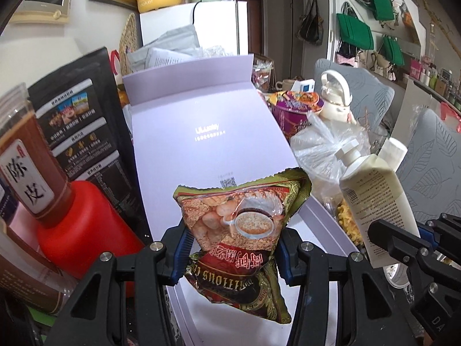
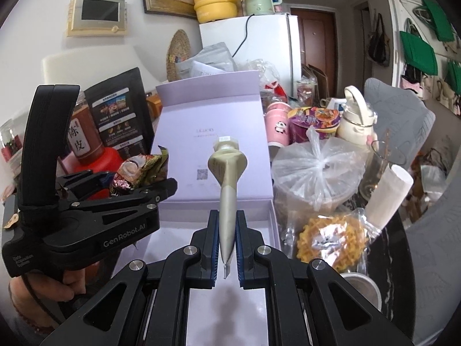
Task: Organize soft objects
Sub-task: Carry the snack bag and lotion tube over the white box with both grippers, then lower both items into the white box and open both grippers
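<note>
Your left gripper [image 1: 233, 248] has its jaws clamped on a cereal snack packet [image 1: 242, 219], held in the air over the open lilac gift box [image 1: 207, 132] — the packet's lower end hangs toward the box's tray. Your right gripper [image 2: 225, 248] has its jaws closed tight on the flat crimped end of a cream tube [image 2: 226, 190], cap pointing away toward the box's raised lid. Just right of the box sit a knotted clear plastic bag [image 2: 314, 170] and a wrapped yellow noodle cake [image 2: 331, 239].
</note>
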Motion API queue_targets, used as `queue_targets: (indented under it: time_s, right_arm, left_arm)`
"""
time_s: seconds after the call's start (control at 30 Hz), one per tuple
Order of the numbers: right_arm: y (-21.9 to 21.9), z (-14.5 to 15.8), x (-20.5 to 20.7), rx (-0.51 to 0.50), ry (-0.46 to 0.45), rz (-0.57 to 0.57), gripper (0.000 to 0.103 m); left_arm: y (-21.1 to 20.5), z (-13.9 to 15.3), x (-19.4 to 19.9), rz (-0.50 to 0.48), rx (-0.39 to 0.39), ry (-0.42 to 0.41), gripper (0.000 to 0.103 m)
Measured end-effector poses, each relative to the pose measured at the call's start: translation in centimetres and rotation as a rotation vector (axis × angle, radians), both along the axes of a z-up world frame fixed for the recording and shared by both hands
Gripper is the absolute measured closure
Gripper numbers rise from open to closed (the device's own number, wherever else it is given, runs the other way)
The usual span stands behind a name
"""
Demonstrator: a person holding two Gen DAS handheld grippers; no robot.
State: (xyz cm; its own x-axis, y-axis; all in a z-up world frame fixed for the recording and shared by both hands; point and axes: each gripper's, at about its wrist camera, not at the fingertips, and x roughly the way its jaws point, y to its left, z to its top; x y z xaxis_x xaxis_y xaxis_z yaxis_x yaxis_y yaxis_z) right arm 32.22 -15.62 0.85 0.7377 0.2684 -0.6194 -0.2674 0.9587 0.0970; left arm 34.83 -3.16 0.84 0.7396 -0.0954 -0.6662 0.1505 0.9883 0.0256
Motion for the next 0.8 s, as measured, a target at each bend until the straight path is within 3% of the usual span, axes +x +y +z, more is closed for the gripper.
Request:
queue_targets:
  time_s: [0.6, 0.63, 0.67, 0.73, 0.8]
  right_arm:
    - [-0.1, -3.5, 2.6, -0.058, 0.099, -0.041, 0.092]
    - [-0.1, -3.6, 2.7, -0.063, 0.102, -0.045, 0.089]
    - [-0.1, -3.6, 2.7, -0.069, 0.104, -0.052, 0.078]
    - [-0.2, -3.5, 2.7, -0.069, 0.104, -0.063, 0.062]
    - [-0.3, -3.4, 2.7, -0.066, 0.104, -0.065, 0.061]
  left_arm:
    - [-1.0, -5.0, 3.5, 0.058, 0.066, 0.182, 0.052]
    - [-1.0, -5.0, 3.6, 0.06, 0.076, 0.187, 0.048]
    - [-1.2, -5.2, 3.7, 0.064, 0.089, 0.193, 0.046]
    - [-1.3, -5.4, 4.0, 0.083, 0.111, 0.204, 0.03]
    - [-1.2, -5.2, 4.0, 0.092, 0.114, 0.19, 0.025]
